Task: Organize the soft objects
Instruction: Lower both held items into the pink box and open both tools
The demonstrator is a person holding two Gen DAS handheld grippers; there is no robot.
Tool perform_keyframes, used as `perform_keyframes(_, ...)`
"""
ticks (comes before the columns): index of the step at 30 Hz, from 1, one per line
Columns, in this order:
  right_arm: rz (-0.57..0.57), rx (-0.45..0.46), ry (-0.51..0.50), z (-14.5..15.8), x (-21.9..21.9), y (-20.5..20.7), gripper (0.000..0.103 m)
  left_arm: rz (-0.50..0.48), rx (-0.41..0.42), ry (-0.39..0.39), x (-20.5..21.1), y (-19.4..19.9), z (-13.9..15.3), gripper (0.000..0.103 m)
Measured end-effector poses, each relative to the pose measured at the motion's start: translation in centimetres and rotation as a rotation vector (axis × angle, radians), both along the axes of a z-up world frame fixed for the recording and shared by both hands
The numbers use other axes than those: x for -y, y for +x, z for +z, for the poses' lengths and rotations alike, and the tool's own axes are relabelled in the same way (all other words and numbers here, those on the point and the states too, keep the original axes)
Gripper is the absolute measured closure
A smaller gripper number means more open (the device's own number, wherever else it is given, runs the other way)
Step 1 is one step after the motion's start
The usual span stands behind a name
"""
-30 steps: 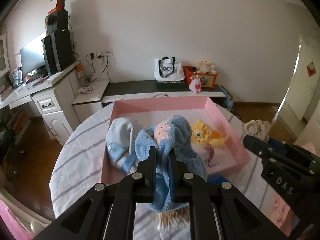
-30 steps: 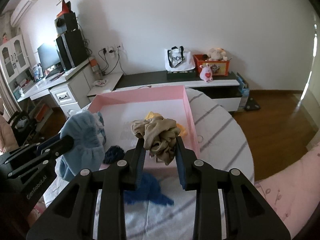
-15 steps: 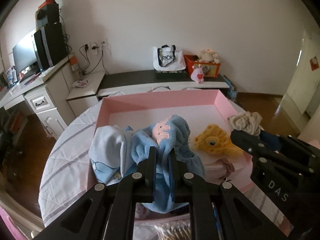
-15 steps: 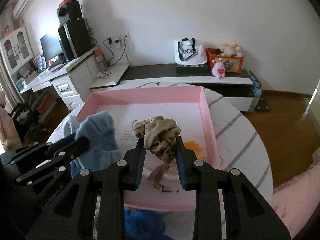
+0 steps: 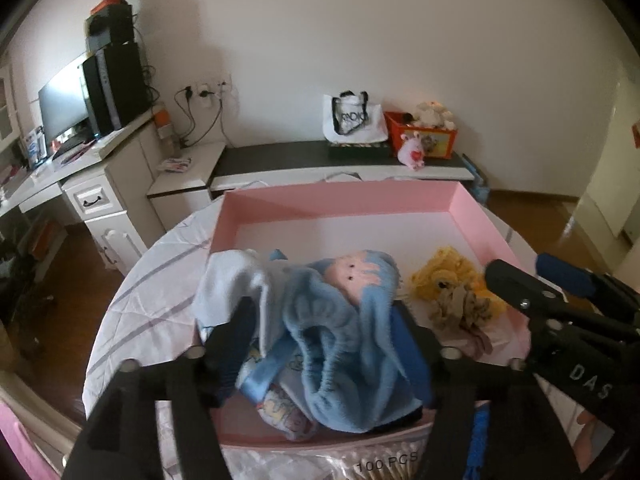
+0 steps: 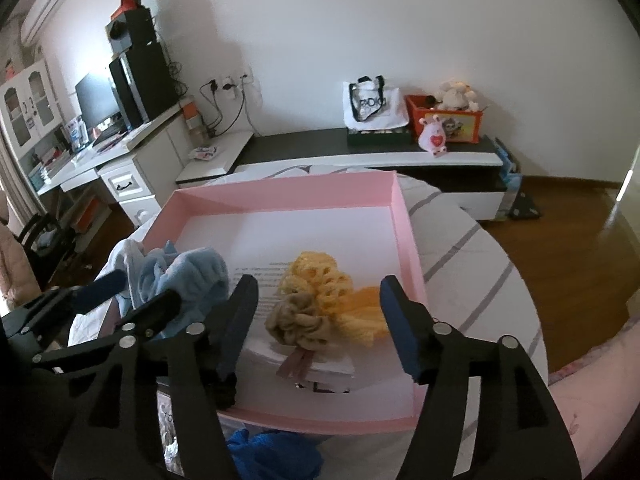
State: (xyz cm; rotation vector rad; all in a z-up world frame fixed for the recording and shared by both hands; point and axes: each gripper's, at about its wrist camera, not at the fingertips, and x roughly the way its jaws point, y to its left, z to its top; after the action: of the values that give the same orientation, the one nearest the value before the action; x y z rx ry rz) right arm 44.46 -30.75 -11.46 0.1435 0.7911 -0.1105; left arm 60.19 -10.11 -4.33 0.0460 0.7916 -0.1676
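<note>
Left wrist view: looking down over a pink box (image 5: 472,206) sitting on a striped tablecloth (image 5: 152,280). Left gripper (image 5: 324,340) opening, jaws spreading wide to either side of a blue fleece cloth (image 5: 344,328) with a pink patch; cloth slumping between the fingers (image 5: 236,344) into the box's near left part, pads no longer pressing it. Lying just beside it, to the left, a pale blue-and-white cloth (image 5: 232,280), draping over the box's left wall. Resting further right inside the box, a yellow crocheted piece (image 5: 448,276) with a beige scrunchie (image 5: 460,308) touching its near edge. Reaching in from the right, the right gripper (image 5: 532,280). Showing at the bottom edge, a bag of cotton swabs (image 5: 384,464).

Right wrist view: right gripper (image 6: 316,312) opening too, fingers (image 6: 400,328) standing well apart on both sides of the beige scrunchie (image 6: 300,320), not gripping it. Scrunchie lying on the box floor (image 6: 312,232), touching the yellow crocheted piece (image 6: 324,284) behind it. Sitting at the left, the blue fleece cloth (image 6: 192,276) with the left gripper (image 6: 132,296) around it. Lying outside the box's near wall, on the tablecloth (image 6: 480,264), a dark blue cloth (image 6: 276,452).
</note>
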Motion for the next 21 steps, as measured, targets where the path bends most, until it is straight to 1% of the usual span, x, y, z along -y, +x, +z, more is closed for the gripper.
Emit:
perform_keyframes(2, -0.016, 0.004, -0.006, 0.1, 0.4, -0.3, 0.035, 0.007, 0.003, -0.018, -0.4, -0.6, -0.1, 0.024)
perform_keyframes(6, -0.026, -0.001, -0.013, 0.1, 0.7, -0.3, 0.033, 0.024, 0.014, -0.021, -1.0, -1.3, -0.3, 0.018)
perform_keyframes(7, -0.029, -0.003, -0.017, 0.1, 0.8, -0.4, 0.028, 0.026, 0.014, -0.021, -1.0, -1.7, -0.4, 0.016)
perform_keyframes(8, -0.03, -0.003, -0.02, 0.1, 0.7, -0.5, 0.025, 0.029, 0.016, -0.022, -0.9, -1.9, -0.4, 0.015)
perform_keyframes(15, -0.037, -0.007, -0.027, 0.1, 0.6, -0.6, 0.023, 0.039, 0.019, -0.02, -1.0, -2.5, -0.3, 0.011)
perform_keyframes(19, -0.043, -0.006, -0.033, 0.2, 0.4, -0.9, 0.014, 0.04, 0.022, -0.015, -1.0, -2.8, 0.0, 0.008)
perform_keyframes(21, -0.047, -0.003, -0.037, 0.3, 0.5, -1.1, 0.014, 0.043, 0.023, -0.011, -1.0, -2.9, 0.4, 0.007)
